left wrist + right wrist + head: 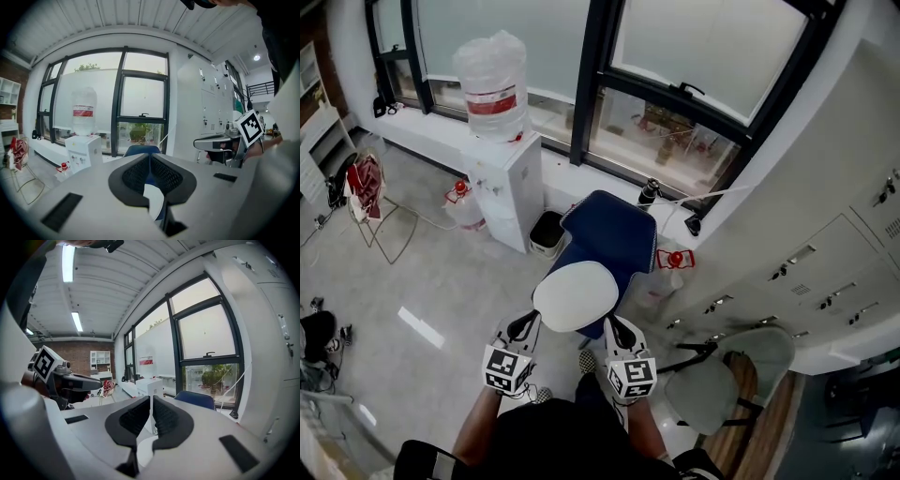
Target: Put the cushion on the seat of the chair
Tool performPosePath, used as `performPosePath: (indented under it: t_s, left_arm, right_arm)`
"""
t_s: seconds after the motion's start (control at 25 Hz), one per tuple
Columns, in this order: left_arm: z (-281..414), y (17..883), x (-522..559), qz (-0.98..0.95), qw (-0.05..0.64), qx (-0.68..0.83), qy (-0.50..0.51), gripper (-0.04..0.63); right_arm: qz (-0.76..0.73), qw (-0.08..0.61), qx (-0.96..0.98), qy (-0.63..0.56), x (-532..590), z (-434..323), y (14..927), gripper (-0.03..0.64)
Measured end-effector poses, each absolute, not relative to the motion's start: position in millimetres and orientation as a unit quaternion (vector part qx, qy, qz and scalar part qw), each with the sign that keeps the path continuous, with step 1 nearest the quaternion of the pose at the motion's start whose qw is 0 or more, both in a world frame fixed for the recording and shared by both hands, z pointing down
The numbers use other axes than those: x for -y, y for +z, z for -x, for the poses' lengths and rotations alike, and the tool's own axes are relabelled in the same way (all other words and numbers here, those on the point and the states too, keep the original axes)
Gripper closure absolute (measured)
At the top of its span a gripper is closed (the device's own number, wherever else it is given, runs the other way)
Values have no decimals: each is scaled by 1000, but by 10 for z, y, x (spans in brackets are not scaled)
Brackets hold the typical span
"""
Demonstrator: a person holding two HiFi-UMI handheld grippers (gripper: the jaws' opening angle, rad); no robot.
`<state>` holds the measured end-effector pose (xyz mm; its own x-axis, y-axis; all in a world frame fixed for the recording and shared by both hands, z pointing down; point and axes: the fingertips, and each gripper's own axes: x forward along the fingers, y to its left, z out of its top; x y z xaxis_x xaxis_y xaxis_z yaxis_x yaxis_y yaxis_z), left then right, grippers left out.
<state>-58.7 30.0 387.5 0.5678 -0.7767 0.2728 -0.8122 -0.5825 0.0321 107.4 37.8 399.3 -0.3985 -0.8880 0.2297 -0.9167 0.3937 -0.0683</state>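
Observation:
A white oval cushion (575, 295) hangs in the air in the head view, held from its near side by both grippers. My left gripper (528, 323) is shut on its left edge and my right gripper (617, 328) on its right edge. Beyond and below it stands the blue chair (609, 239), its seat partly hidden by the cushion. In the left gripper view the jaws (150, 161) meet on a white strip of the cushion (153, 200), with the blue chair (140, 150) ahead. The right gripper (151, 404) likewise pinches the cushion (146, 451); the chair (194, 399) lies to its right.
A white water dispenser (502, 178) with a large bottle stands left of the blue chair, a black bin (547, 232) beside it. A grey chair (727, 375) is at the lower right, white lockers (825, 272) along the right wall. Windows run behind. A folding frame with red cloth (366, 187) stands far left.

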Motion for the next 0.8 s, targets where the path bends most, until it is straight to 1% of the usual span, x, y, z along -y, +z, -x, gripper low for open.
performPosePath:
  t_s: [0.36, 0.8]
  left_arm:
    - [724, 3828, -583, -884, 76, 449, 107, 569]
    - [737, 3785, -580, -885, 72, 450, 98, 569]
  right_arm:
    - [-554, 64, 824, 102, -722, -990, 3977, 574]
    - [-555, 68, 824, 95, -730, -957, 3969, 574]
